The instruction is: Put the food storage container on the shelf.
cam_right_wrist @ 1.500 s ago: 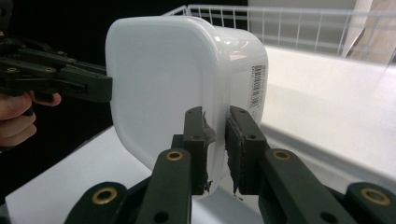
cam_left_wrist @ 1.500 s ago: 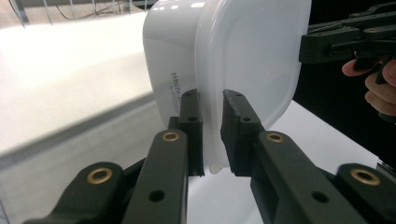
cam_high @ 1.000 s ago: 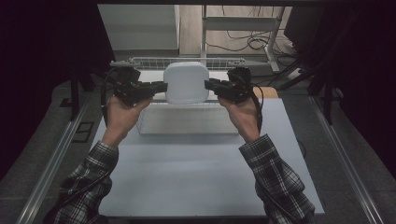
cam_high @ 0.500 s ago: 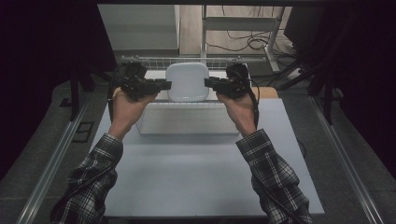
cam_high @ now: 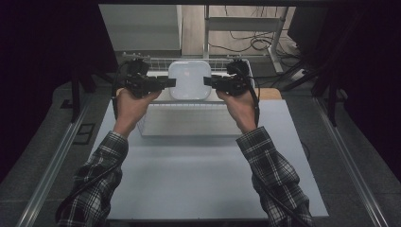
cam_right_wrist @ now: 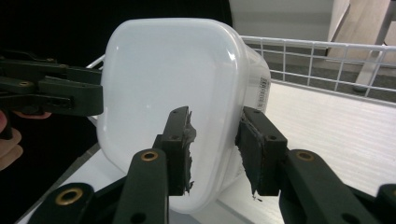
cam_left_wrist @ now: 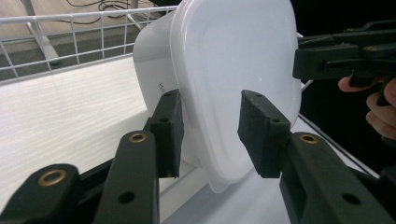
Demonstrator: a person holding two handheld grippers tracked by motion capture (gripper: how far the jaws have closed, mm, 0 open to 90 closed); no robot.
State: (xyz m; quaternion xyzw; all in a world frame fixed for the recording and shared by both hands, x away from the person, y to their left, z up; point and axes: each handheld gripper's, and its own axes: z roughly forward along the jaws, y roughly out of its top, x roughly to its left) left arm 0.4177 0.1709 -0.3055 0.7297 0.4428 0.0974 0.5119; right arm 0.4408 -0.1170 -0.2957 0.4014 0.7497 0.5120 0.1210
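I'm holding both forearms stretched forward over the table (cam_high: 198,184), left gripper (cam_high: 166,83) and right gripper (cam_high: 212,81) levelled inward at opposite edges of the white lidded container (cam_high: 190,78). It is sitting in the wire basket (cam_high: 156,61) at the far edge. Both jaws have just been opening; each pair is straddling the lid rim, pads apparently clear of it.

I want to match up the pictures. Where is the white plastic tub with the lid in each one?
High view: the white lidded tub sits top centre, in the wire basket, between both grippers.
Left gripper view: it is centre to upper right, its rim between the fingers.
Right gripper view: it is centre left, its rim between the fingers.
Shared landmark: the wire basket's white grid wall behind the tub.
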